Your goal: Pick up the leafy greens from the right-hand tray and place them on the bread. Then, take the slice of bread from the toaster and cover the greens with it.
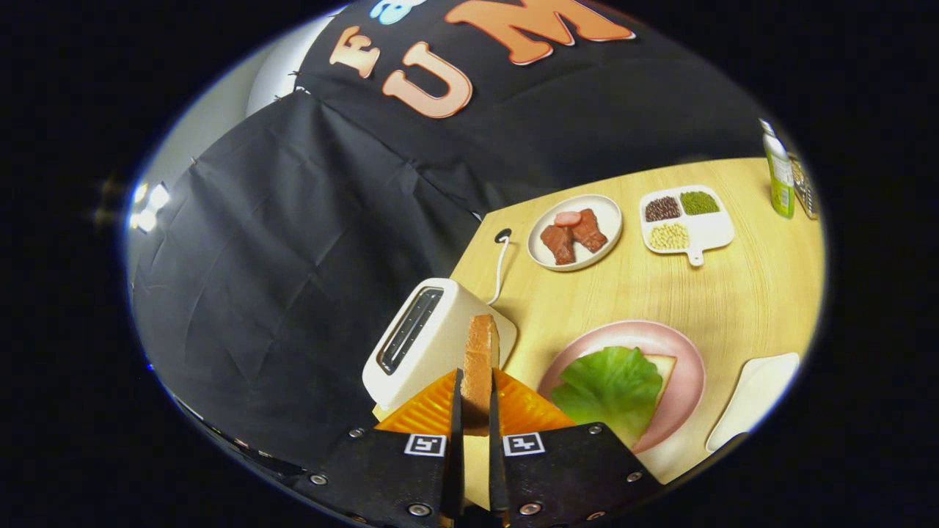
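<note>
My gripper [475,402] is shut on a slice of toasted bread [480,352], held upright and edge-on between both fingers, above the table. Just beyond and left of the slice stands the white toaster [422,339], its slots showing nothing inside. To the right of my fingers a pink plate [678,352] carries a slice of bread [662,364] with the leafy greens [609,385] lying on top, covering most of it.
A white tray [755,400] lies right of the pink plate. Farther back sit a white plate of meat pieces [574,231] and a divided dish of beans [686,218]. A green bottle [779,172] stands at the far right. The toaster's cord [500,268] runs to a table hole.
</note>
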Demonstrator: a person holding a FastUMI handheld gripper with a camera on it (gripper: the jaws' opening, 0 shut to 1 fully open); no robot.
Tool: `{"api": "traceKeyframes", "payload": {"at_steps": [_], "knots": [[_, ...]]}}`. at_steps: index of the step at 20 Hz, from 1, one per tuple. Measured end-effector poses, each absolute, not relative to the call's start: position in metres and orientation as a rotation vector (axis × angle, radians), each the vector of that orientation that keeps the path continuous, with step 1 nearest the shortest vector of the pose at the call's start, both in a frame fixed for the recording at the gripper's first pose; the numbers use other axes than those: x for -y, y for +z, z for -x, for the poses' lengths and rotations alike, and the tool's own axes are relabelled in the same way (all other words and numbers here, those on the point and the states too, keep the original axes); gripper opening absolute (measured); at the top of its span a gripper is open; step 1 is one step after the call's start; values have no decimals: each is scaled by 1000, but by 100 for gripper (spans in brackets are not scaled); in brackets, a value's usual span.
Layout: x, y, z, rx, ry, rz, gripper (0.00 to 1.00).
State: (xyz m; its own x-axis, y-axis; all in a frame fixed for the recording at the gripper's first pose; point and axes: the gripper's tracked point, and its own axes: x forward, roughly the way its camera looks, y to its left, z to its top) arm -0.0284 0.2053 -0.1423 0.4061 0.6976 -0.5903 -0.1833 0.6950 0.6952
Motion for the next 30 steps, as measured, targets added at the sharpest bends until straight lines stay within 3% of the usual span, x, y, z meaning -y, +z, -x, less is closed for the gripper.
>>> {"api": "traceKeyframes", "payload": {"at_steps": [19, 27, 30], "knots": [[-128, -258, 26, -1038, 444, -574, 14], [-111, -266, 13, -963, 397, -441, 34], [-86, -256, -3, -862, 318, -359, 51]]}}
